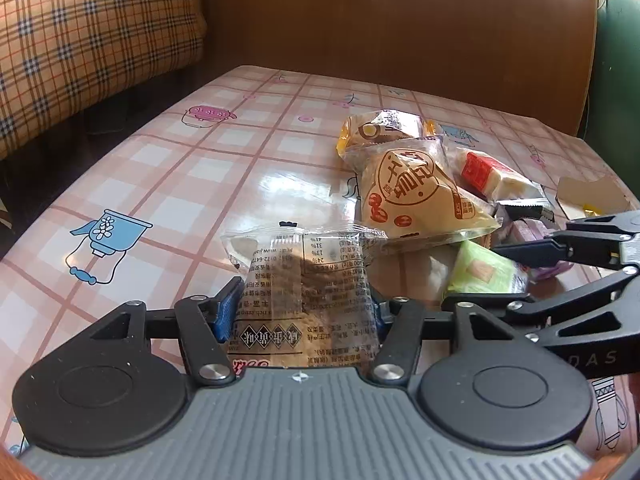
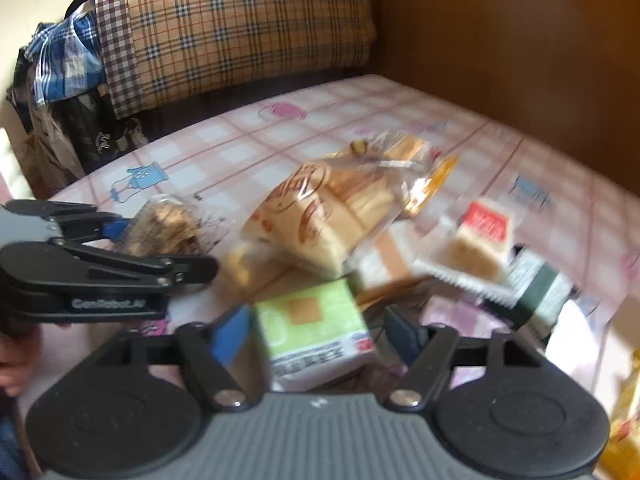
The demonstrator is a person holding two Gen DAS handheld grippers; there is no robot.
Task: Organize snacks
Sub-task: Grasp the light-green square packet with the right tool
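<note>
The left gripper [image 1: 304, 308] squeezes a clear snack pack [image 1: 304, 280]. The right gripper [image 2: 320, 336] hugs a green snack [image 2: 312, 332], grip unclear. At one o'clock, the pile [image 1: 420, 184] waits unsorted.

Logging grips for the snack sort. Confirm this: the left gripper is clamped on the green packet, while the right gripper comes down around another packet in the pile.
Wrong on one point: the left gripper is clamped on a clear-wrapped brown cake packet, as the left wrist view shows. The green packet sits between the right gripper's jaws.
</note>
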